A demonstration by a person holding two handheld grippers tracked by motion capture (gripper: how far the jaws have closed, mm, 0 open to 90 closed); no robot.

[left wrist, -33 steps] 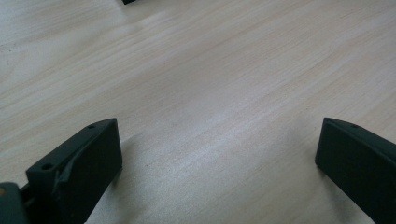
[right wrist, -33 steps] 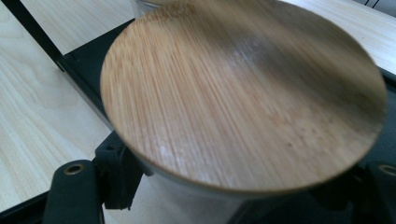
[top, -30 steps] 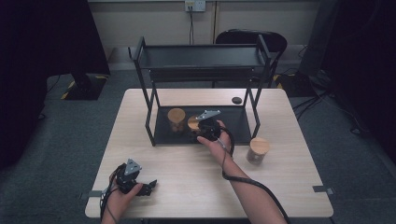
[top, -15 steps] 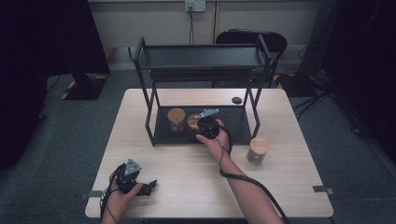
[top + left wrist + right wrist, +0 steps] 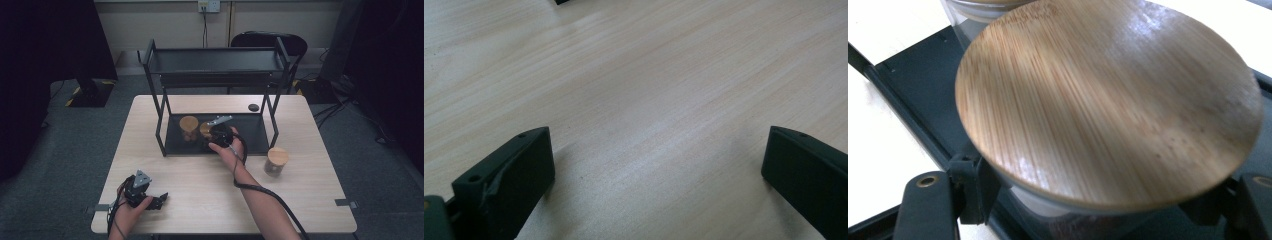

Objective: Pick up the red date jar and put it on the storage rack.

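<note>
1. Jar [image 5: 1108, 105] with wood lid, low on rack [image 5: 150, 65], on its dark bottom shelf, near the middle.
2. Far left, near table [image 5: 310, 200] front edge: left gripper [image 5: 159, 201] in a hand, resting low over bare wood.
3. Jaws of left gripper [image 5: 656, 165] wide apart, nothing between them, just tabletop.
4. Next along, on the same shelf: second jar [image 5: 189, 127], wood lid too, standing just beside the held one.
5. Middle: right gripper [image 5: 209, 134] reaching in under the rack top, hand behind it, cable trailing back along the arm.
6. Right gripper [image 5: 1098, 200] closed tight on the jar, a jaw pressing each side just under the lid.
7. Further right, outside the rack: third jar [image 5: 276, 161] alone on the table, near the rack leg.
8. Behind, past the rack's right leg: small dark disc [image 5: 253, 107] on the wood.
</note>
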